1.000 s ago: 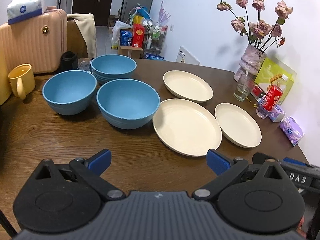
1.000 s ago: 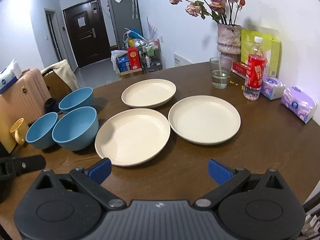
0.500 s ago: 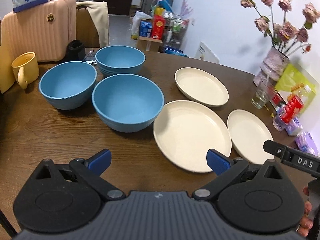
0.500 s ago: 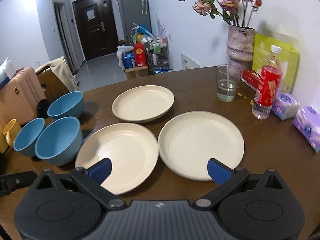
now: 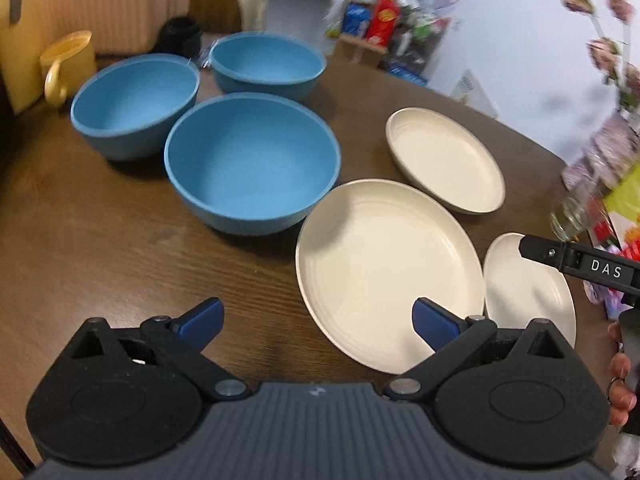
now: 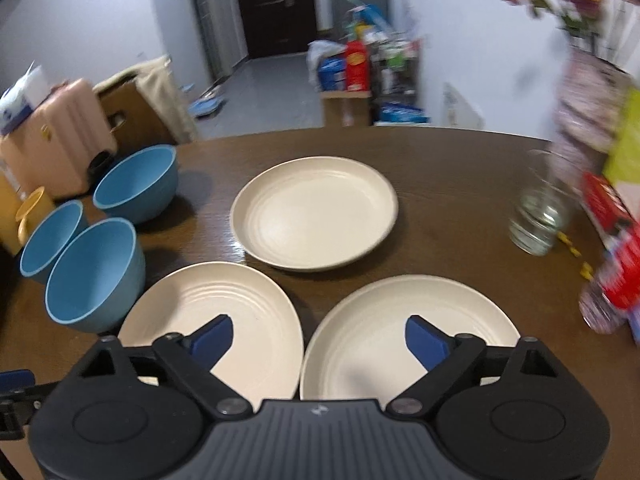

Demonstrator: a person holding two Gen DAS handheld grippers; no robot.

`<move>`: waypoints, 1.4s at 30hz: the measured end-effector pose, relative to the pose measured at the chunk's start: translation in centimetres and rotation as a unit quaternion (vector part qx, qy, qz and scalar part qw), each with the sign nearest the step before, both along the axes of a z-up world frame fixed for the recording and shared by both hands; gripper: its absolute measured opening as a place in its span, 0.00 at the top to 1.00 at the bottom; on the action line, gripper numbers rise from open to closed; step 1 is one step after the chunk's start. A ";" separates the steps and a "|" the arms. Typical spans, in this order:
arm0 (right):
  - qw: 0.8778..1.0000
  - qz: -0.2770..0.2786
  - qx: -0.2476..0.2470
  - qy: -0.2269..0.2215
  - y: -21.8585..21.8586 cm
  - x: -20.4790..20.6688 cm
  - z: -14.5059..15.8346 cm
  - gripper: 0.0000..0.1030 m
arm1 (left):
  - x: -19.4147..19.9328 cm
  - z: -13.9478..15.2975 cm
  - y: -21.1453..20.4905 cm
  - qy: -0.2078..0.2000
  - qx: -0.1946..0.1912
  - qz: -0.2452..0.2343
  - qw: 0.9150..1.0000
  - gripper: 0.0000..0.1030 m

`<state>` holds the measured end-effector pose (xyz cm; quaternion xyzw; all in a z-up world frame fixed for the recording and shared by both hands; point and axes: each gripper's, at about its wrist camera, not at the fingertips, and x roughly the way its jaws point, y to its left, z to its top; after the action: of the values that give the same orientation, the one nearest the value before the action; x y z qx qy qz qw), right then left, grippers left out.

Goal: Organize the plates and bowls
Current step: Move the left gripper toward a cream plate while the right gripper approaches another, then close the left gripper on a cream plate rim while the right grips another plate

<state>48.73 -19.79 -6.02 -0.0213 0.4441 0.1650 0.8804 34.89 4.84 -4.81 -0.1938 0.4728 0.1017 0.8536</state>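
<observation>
On the brown tabletop (image 6: 460, 168): three cream plates, unstacked — near right plate (image 6: 404, 332), near left plate (image 6: 224, 320), far plate (image 6: 316, 212) — and three blue bowls (image 5: 252, 164) to their left, all separate. Right gripper (image 6: 318, 336) low over the gap between the two near plates, jaws closing but wide apart, nothing between them. Left gripper (image 5: 316, 316) near the left plate's rim, jaws apart and empty. Probably best to pinch one rim squarely, lift level, and set it on a neighbour. Close by on the right: a drinking glass (image 6: 538, 220) and red bottle (image 6: 616, 276), easily knocked; yellow mug (image 5: 66, 66) behind the bowls.
</observation>
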 end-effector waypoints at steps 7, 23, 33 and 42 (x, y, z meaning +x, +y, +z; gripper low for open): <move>0.996 0.065 -0.005 0.052 2.1 4.9 -2.2 0.18 | 1.8 -2.3 0.0 0.047 -0.023 0.052 0.997 0.08; 0.982 0.129 0.000 0.140 4.4 9.2 -6.3 0.62 | 3.6 -5.6 0.7 0.096 -0.062 0.124 0.986 0.50; 0.978 0.128 0.007 0.165 4.1 9.4 -7.7 0.81 | 4.4 -6.9 0.6 0.104 -0.079 0.144 0.981 0.58; 0.979 0.108 0.031 0.172 3.0 8.9 -7.9 0.86 | 5.3 -7.2 0.4 0.090 -0.074 0.139 0.983 0.75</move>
<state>57.62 -16.81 -13.88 -0.0130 0.5782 0.2739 0.7684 40.19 5.19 -12.04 -0.3102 0.5226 0.2015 0.7682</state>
